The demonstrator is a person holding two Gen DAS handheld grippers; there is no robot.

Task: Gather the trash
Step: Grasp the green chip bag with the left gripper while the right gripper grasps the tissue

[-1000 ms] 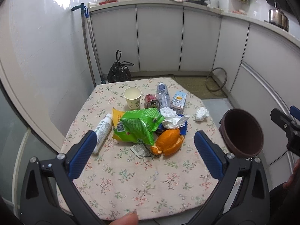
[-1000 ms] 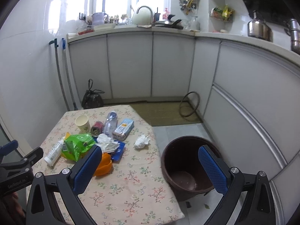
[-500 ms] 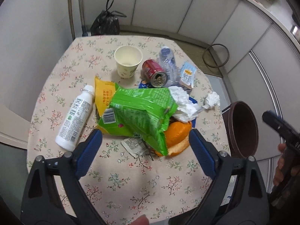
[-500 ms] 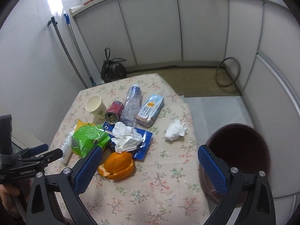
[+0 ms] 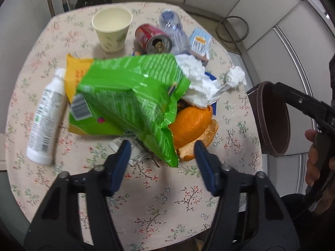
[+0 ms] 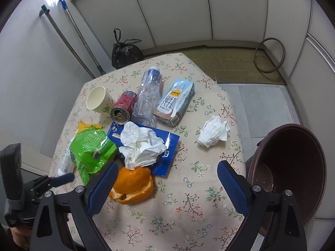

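Walls: white cabinet doors [image 6: 178, 10] at the far side.
Floor: grey tiles [image 6: 266, 104], woven mat [image 6: 234, 64].
Furniture: table under a floral cloth [image 6: 188, 209].

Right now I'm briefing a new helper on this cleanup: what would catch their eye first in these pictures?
Probably the crinkled bright green snack bag heaped mid-table, its lower edge near the open left gripper. Beside it lies curled orange peel with crumpled white tissue above it on a blue wrapper. The dark brown plastic bin stands off the table's right edge, beside the open right gripper.
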